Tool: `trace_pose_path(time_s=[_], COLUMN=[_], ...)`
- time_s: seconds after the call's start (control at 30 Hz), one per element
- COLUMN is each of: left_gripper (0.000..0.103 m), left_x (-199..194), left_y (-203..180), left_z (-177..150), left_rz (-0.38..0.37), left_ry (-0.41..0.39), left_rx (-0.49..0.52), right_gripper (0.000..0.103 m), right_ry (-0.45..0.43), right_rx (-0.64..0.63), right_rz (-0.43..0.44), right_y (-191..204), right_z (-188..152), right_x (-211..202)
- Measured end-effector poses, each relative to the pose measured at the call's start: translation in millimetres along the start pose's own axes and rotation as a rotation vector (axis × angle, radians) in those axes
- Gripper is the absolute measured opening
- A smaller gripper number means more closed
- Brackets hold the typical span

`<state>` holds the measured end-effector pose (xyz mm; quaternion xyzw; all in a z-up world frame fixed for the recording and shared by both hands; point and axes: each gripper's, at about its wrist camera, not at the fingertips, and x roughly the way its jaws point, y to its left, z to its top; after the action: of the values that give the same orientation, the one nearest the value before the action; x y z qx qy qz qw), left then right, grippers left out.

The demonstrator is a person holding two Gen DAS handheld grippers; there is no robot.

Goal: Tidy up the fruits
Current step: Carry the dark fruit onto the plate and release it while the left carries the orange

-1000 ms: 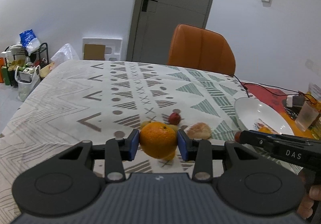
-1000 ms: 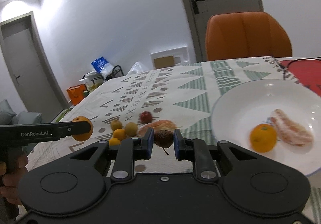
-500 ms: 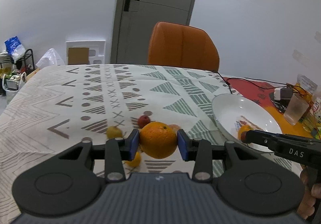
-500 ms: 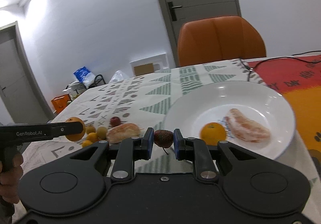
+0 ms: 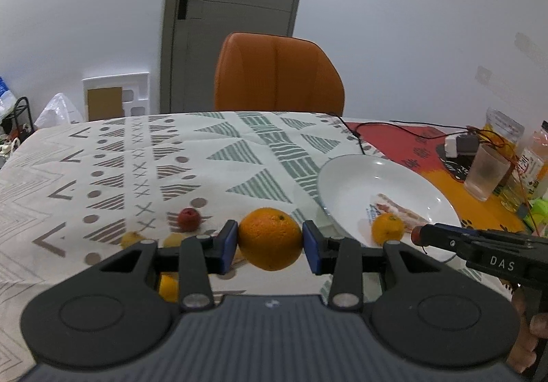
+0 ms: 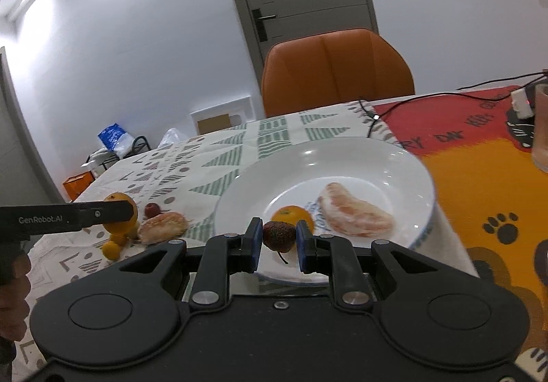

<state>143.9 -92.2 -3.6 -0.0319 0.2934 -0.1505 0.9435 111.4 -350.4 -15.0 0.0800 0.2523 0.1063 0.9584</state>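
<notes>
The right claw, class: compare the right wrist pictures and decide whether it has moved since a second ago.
Yes. The right claw, shut on a small dark fruit, has shifted right toward the white plate, which now lies straight ahead.

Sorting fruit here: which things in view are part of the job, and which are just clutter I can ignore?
Part of the job:
- orange in the left gripper
- dark red fruit in the right gripper
- white plate with small orange and peeled segment
- loose fruit on the tablecloth

Just lying about:
- glass
- cables
- orange chair
</notes>
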Motion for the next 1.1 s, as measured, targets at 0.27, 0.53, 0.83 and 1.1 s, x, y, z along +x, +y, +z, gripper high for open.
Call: trace_pose_path(time_s=[0.27,0.53,0.83,1.1], left_gripper=[0.040,0.040,0.040,0.040], left_x=[14,31,47,57], left_y=[-24,-43,-57,-65], left_z=[8,12,16,19], left_rz=[-0.030,-0.039,-0.044,-0.047], left_ry=[0.003,0.014,0.028,0.034], left_rx=[0.044,0.078,0.103,0.108], right_gripper=[0.023,0.027,0.027,0.029], right_ry=[-0.010,-0.021,-0.034,-0.039], right_rx=[0.027,0.059,0.087,0.092], right_rz=[-0.036,-0.043,-0.028,-0.021], right_y=[-20,-39,-51,-53], right_z=[-2,-5,-8,-9], right_x=[-6,-11,-16,-19])
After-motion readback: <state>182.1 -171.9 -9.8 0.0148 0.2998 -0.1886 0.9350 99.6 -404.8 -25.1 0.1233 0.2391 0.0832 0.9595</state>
